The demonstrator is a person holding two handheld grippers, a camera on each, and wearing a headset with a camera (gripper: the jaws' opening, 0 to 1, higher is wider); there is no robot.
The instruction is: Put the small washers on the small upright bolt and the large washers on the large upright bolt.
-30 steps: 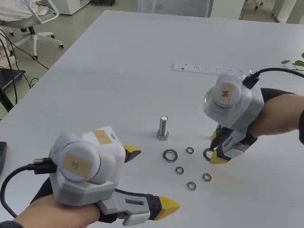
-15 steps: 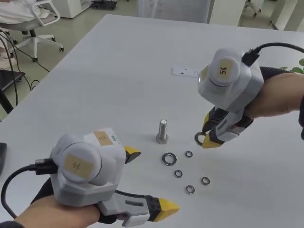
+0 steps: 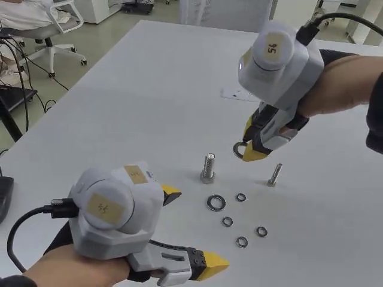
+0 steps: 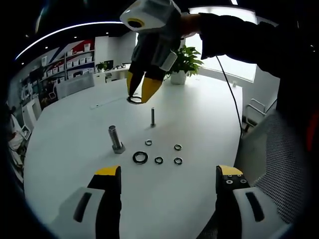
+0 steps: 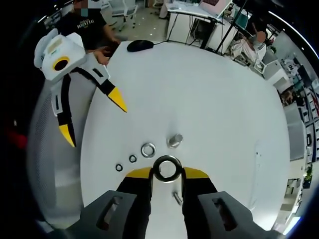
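Observation:
My right gripper (image 3: 246,151) hangs above the table, shut on a large washer (image 3: 240,149), just right of and above the large upright bolt (image 3: 207,168). In the right gripper view the held large washer (image 5: 167,168) sits between the yellow tips, with the large bolt (image 5: 175,140) just beyond. The small upright bolt (image 3: 274,174) stands to the right. Another large washer (image 3: 216,202) and several small washers (image 3: 240,197) lie in front of the bolts. My left gripper (image 3: 191,227) is open at the near left, holding nothing.
A white power strip (image 3: 239,94) lies behind the right gripper. An office chair (image 3: 54,24) stands off the table's far left. A potted plant (image 4: 187,62) sits at the table's far edge. The left gripper (image 5: 92,117) appears in the right gripper view.
My right gripper has risen from the table with the large washer and moved left toward the large bolt, uncovering the small bolt. The left gripper stayed put.

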